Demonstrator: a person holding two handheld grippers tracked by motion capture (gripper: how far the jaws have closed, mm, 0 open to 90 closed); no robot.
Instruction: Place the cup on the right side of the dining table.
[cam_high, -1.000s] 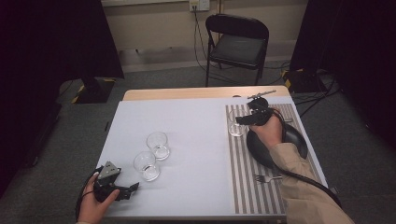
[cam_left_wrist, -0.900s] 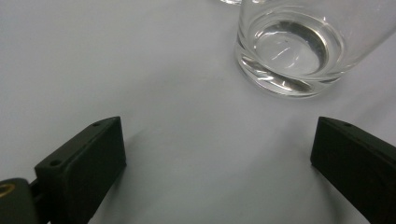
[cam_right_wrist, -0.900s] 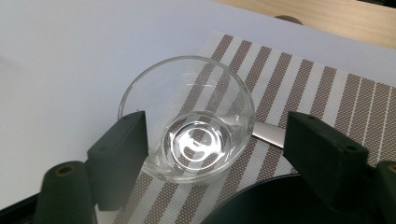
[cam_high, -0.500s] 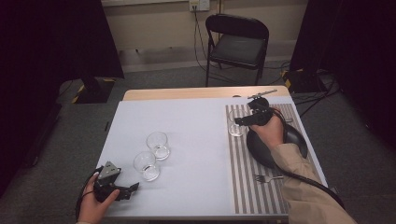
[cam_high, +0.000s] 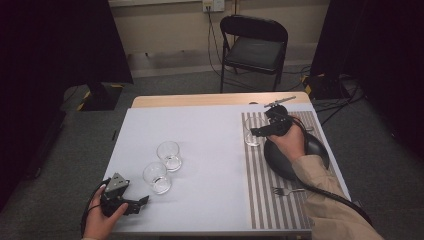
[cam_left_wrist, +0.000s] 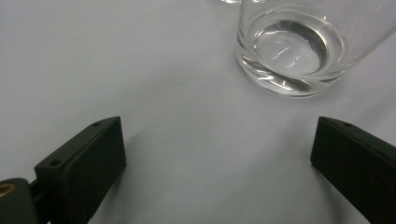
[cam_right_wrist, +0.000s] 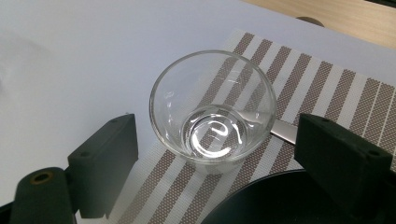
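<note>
Glass tumbler (cam_right_wrist: 213, 112) between spread right tongs (cam_high: 256, 131) | left tongs (cam_high: 142, 201) released, resting low on table (cam_high: 210, 130)

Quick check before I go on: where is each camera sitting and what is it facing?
High view: above the near edge, facing forward and down on the table; both hands show.
Left gripper view: on the left hand-held gripper, facing a glass; open jaws show.
Right gripper view: on the right hand-held gripper, facing the mat's glass, shared with the high view.
</note>
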